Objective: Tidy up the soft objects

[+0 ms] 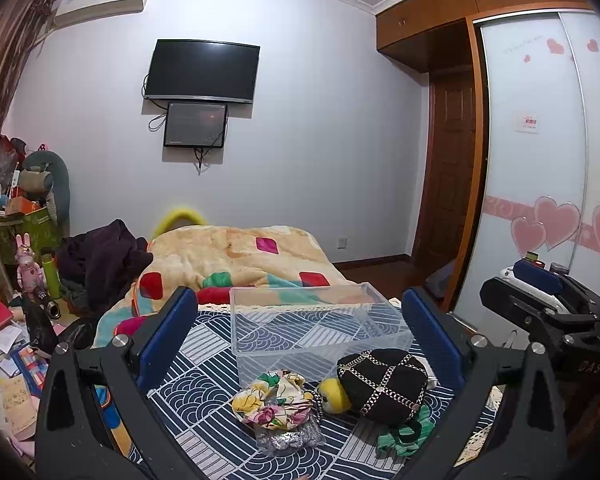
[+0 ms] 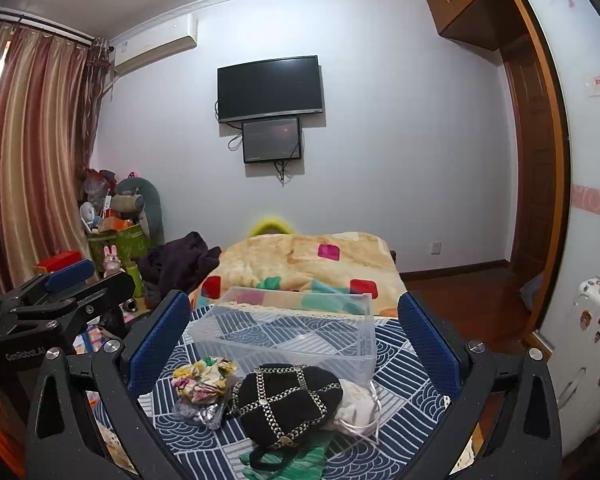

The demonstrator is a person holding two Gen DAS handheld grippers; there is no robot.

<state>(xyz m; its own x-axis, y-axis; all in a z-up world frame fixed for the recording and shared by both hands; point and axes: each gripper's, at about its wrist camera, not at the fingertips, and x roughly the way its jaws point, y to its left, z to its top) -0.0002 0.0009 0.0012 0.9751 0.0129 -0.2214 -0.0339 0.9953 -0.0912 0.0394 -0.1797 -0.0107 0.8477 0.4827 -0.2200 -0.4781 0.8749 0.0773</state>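
A clear plastic box stands empty on a blue patterned cloth. In front of it lie soft things: a floral scrunchie, a silver sequin piece, a black hat with chain trim, a yellow plush bit, a green scrunchie and a white pouch. My left gripper is open above them, holding nothing. My right gripper is open too, holding nothing.
A bed with a patchwork blanket lies behind the box. Dark clothes and clutter are at the left. A wardrobe and a white suitcase are at the right. The right gripper's body shows in the left wrist view.
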